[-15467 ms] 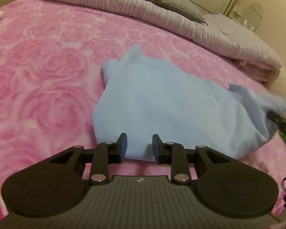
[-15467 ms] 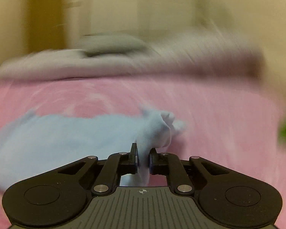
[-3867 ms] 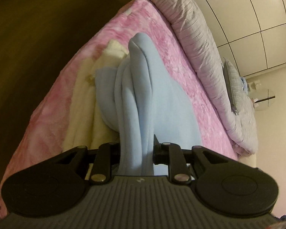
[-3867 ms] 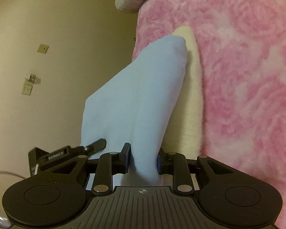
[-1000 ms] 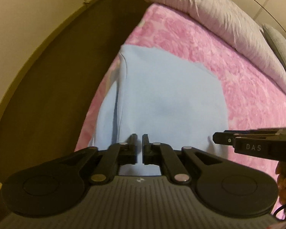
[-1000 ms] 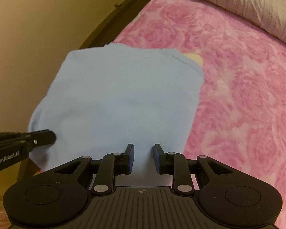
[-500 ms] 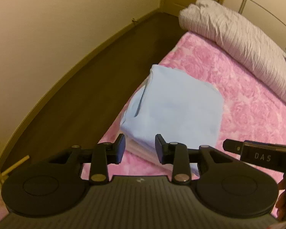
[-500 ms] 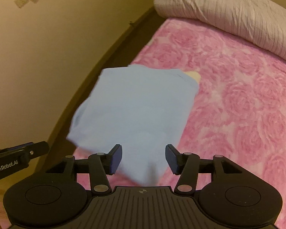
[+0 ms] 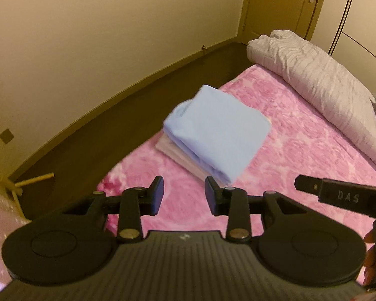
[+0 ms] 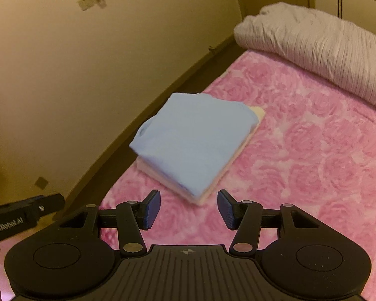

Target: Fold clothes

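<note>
While both jaws gape empty, only left view shows door beyond shirt.

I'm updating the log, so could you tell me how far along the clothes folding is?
Done: the light blue garment lies folded on a cream folded garment near the pink blanket's edge. In hand: nothing; left gripper and right gripper are open. Left: no unfolded clothes show.

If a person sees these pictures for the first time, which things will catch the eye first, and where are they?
First comes the folded light blue garment, lying on a cream folded piece near the bed's corner by the dark floor. Around it spreads the pink rose-patterned blanket, with a rolled grey duvet behind. In front, the left claw and right claw are open and empty.
</note>
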